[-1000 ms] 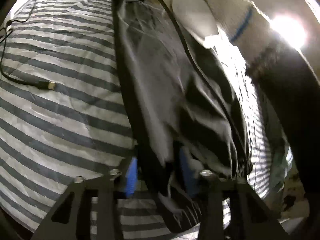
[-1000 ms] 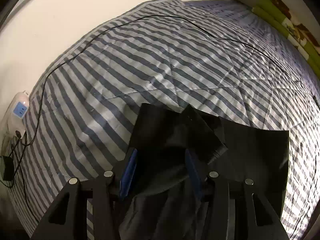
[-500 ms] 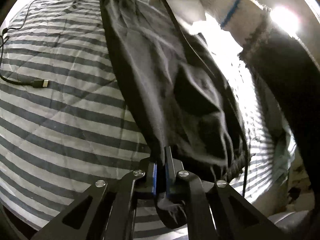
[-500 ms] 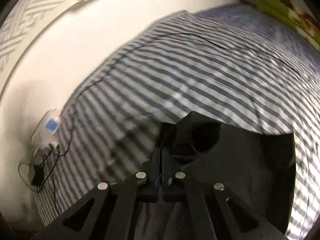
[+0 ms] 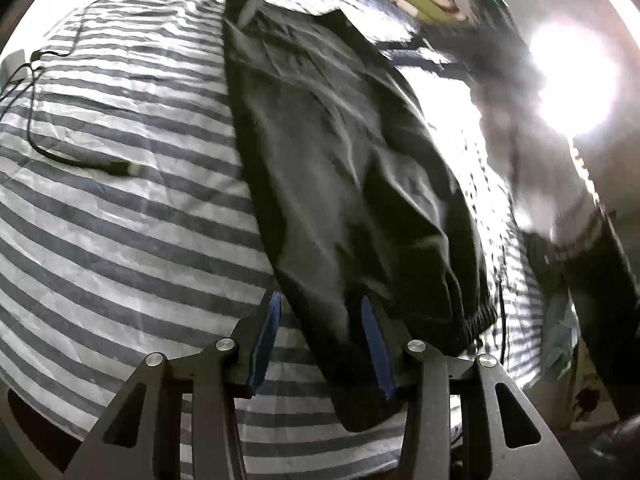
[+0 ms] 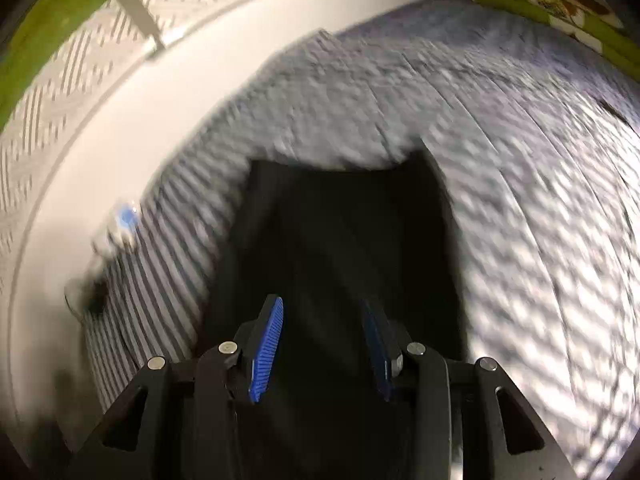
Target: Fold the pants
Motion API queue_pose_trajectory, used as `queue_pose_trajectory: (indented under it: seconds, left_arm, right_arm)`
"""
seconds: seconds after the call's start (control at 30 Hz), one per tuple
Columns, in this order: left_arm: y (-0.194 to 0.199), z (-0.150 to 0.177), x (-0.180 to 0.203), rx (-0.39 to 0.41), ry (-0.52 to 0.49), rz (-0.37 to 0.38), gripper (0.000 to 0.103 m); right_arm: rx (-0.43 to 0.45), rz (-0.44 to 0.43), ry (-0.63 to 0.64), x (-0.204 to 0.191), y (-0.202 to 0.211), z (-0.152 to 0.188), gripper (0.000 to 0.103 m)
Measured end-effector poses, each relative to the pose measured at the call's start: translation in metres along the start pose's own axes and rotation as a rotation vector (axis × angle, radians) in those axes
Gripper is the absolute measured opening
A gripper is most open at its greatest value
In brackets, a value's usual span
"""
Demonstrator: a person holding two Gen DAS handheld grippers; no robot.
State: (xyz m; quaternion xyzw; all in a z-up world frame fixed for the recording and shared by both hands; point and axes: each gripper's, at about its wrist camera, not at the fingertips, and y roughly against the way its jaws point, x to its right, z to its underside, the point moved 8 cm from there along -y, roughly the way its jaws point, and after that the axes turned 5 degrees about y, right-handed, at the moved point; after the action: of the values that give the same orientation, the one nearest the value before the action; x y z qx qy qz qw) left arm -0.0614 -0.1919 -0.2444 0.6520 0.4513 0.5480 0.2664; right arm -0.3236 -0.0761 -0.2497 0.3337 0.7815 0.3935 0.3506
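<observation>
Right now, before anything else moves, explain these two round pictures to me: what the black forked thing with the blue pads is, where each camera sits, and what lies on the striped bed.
Each picture comes from a fisheye camera mounted on a hand-held claw, looking forward along its two fingers; a person holds one claw in each hand. The left claw and the right claw both stand open, blue pads apart, gripping nothing. Dark black fabric pants lie stretched along the grey-and-white striped bedspread, with cloth between both claws' fingers. A thin black cable rests on the bedspread beside the pants, apart from them. The right wrist view is motion-blurred, so its detail is poor.
</observation>
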Motion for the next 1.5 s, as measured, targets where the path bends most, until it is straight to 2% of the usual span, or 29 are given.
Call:
queue_pose_trajectory:
  seconds: [0.1, 0.17, 0.23, 0.3, 0.4, 0.5, 0.57, 0.63, 0.7, 0.8, 0.83, 0.87, 0.9, 0.93, 1.07, 1.13, 1.2, 1.27, 1.3, 1.33, 1.37, 1.4, 1.43, 1.5]
  left_arm:
    - [-0.006, 0.003, 0.002, -0.030, -0.017, -0.016, 0.046]
    - [-0.012, 0.008, 0.003, -0.033, -0.003, -0.029, 0.055]
    - [-0.014, 0.011, -0.001, -0.041, 0.028, -0.023, 0.071]
    - [-0.017, 0.014, -0.004, -0.059, 0.048, -0.017, 0.071]
    - [-0.019, 0.015, -0.003, -0.063, 0.054, -0.036, 0.071]
    - [-0.017, 0.016, -0.001, -0.070, 0.070, -0.023, 0.070]
    - [-0.018, 0.019, -0.001, -0.086, 0.077, -0.018, 0.065]
    - [-0.020, 0.022, 0.001, -0.109, 0.089, -0.008, 0.040]
    - [-0.022, 0.022, 0.007, -0.117, 0.098, -0.007, 0.025]
    - [-0.013, 0.025, 0.017, -0.097, 0.060, -0.024, 0.013]
    - [-0.011, 0.024, 0.020, -0.092, 0.054, -0.025, 0.008]
    - [-0.009, 0.024, 0.023, -0.089, 0.052, -0.021, 0.005]
    - [-0.007, 0.024, 0.025, -0.089, 0.058, -0.009, 0.003]
    - [-0.006, 0.025, 0.026, -0.088, 0.063, -0.004, 0.003]
    - [-0.007, 0.023, 0.040, -0.084, 0.086, 0.047, 0.002]
    - [-0.015, 0.026, 0.049, -0.096, 0.051, 0.022, 0.002]
    - [-0.027, 0.033, 0.050, -0.141, 0.043, 0.003, 0.002]
    - [-0.031, 0.035, 0.046, -0.162, 0.048, -0.024, 0.007]
    - [-0.029, 0.034, 0.045, -0.157, 0.055, -0.034, 0.021]
    - [-0.027, 0.033, 0.044, -0.147, 0.057, -0.038, 0.050]
    - [-0.022, 0.030, 0.042, -0.121, 0.062, -0.041, 0.066]
    - [-0.020, 0.026, 0.041, -0.099, 0.067, -0.040, 0.085]
    - [-0.019, 0.024, 0.039, -0.080, 0.075, -0.039, 0.085]
    - [-0.026, 0.020, 0.037, -0.090, 0.087, -0.042, 0.083]
  right_arm:
    - [-0.031, 0.005, -0.016, 0.009, 0.019, 0.057, 0.038]
    - [-0.046, 0.002, -0.040, 0.013, 0.036, 0.095, 0.038]
    - [-0.074, -0.025, -0.092, 0.016, 0.048, 0.128, 0.043]
    - [-0.101, -0.069, -0.145, 0.015, 0.059, 0.158, 0.049]
    - [-0.139, -0.118, -0.217, 0.011, 0.071, 0.197, 0.050]
    - [-0.148, -0.182, -0.246, -0.001, 0.077, 0.216, 0.053]
    - [-0.167, -0.225, -0.247, -0.014, 0.075, 0.222, 0.054]
    - [-0.182, -0.225, -0.221, -0.027, 0.070, 0.226, 0.054]
    - [-0.204, -0.213, -0.211, -0.033, 0.063, 0.229, 0.055]
    - [-0.238, -0.198, -0.210, -0.035, 0.052, 0.235, 0.054]
    - [-0.240, -0.218, -0.227, -0.035, 0.051, 0.237, 0.050]
    - [-0.239, -0.235, -0.241, -0.034, 0.052, 0.239, 0.043]
    - [-0.243, -0.249, -0.252, -0.032, 0.053, 0.240, 0.024]
    - [-0.243, -0.254, -0.261, -0.030, 0.055, 0.241, 0.014]
    - [-0.206, -0.292, -0.294, -0.023, 0.076, 0.246, 0.011]
    - [-0.188, -0.276, -0.282, -0.019, 0.084, 0.249, 0.011]
    - [-0.215, -0.239, -0.271, -0.018, 0.079, 0.256, 0.011]
    - [-0.224, -0.231, -0.276, -0.016, 0.074, 0.263, 0.011]
    - [-0.219, -0.230, -0.276, -0.018, 0.074, 0.264, 0.015]
    - [-0.212, -0.227, -0.272, -0.017, 0.076, 0.265, 0.019]
    - [-0.210, -0.230, -0.272, -0.019, 0.076, 0.264, 0.024]
    - [-0.201, -0.238, -0.275, -0.019, 0.079, 0.265, 0.040]
    - [-0.179, -0.245, -0.278, -0.018, 0.083, 0.263, 0.051]
    - [-0.160, -0.230, -0.260, -0.019, 0.086, 0.262, 0.053]
